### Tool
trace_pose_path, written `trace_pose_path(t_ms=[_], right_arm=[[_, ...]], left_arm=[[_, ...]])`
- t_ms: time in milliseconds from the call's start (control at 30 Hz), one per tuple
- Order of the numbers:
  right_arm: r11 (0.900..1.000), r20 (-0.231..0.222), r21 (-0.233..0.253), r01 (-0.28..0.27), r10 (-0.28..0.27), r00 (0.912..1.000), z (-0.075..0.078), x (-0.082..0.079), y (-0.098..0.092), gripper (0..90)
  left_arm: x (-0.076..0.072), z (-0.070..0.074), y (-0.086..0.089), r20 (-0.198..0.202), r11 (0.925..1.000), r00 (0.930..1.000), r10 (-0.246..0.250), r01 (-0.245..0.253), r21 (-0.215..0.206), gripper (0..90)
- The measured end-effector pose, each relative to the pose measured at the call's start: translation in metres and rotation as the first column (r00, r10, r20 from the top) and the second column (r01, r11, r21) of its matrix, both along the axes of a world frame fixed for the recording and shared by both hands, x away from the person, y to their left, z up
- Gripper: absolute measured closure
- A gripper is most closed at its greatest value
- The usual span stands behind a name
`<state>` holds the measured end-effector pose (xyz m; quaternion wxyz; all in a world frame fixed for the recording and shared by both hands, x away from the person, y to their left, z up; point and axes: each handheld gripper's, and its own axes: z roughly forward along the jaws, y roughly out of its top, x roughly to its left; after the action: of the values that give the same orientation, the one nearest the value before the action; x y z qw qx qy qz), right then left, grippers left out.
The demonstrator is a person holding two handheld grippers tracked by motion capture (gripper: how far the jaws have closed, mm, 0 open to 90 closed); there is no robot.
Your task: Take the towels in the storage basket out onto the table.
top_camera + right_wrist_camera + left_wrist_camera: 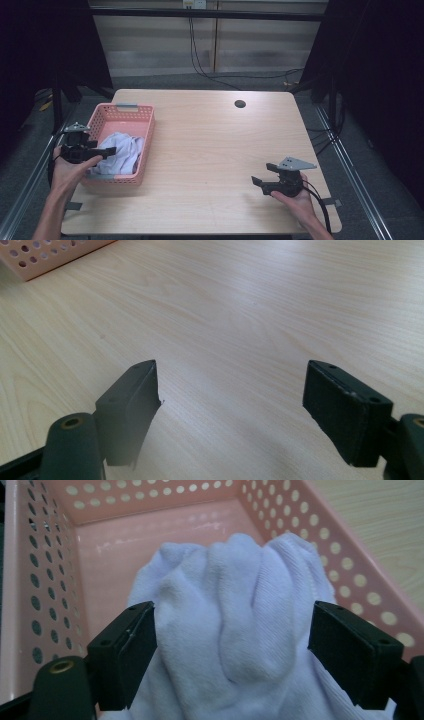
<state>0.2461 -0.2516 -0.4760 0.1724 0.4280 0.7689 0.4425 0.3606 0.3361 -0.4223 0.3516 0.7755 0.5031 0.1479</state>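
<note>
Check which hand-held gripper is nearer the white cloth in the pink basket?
Left. The left hand-held gripper is open around the white cloth in the pink basket; the right hand-held gripper sits open over bare table, well apart.

desk (210, 150): light wood, rounded corners, dark round hole (240, 104) at far right of middle
pink basket (145, 150): perforated, standing on the desk's left side, near edge

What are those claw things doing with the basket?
A person holds a claw in each hand. The left claw is open around a white cloth lying in the pink basket; whether it touches the cloth is hard to tell. The right claw is open too, over the bare wooden table.
</note>
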Motion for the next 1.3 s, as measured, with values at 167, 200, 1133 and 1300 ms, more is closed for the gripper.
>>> trace_pose_path(t_ms=[167,200,1133,1300], right_arm=[[1.000,-0.005,-0.003,-0.011,0.011,0.9999,-0.001,0.000,0.001,21.6],[1.000,-0.005,-0.001,-0.012,0.012,0.9999,-0.001,0.000,0.001,21.6],[0.999,-0.022,-0.014,-0.051,0.051,0.9984,-0.003,0.000,0.004,23.8],[0.998,-0.025,-0.019,-0.062,0.061,0.9978,-0.003,-0.001,0.005,24.0]], left_arm=[[0.012,-0.009,-0.006,-0.048,0.9994,0.9988,-0.014,0.016,0.032,19.1],[0.014,-0.011,-0.007,-0.062,0.9984,0.9979,-0.021,0.024,0.051,17.8],[0.061,-0.041,-0.043,-0.459,0.9610,0.8880,-0.021,0.145,0.236,0.0],[0.064,-0.044,-0.056,-0.480,0.9395,0.8771,0.011,0.155,0.305,2.0]])
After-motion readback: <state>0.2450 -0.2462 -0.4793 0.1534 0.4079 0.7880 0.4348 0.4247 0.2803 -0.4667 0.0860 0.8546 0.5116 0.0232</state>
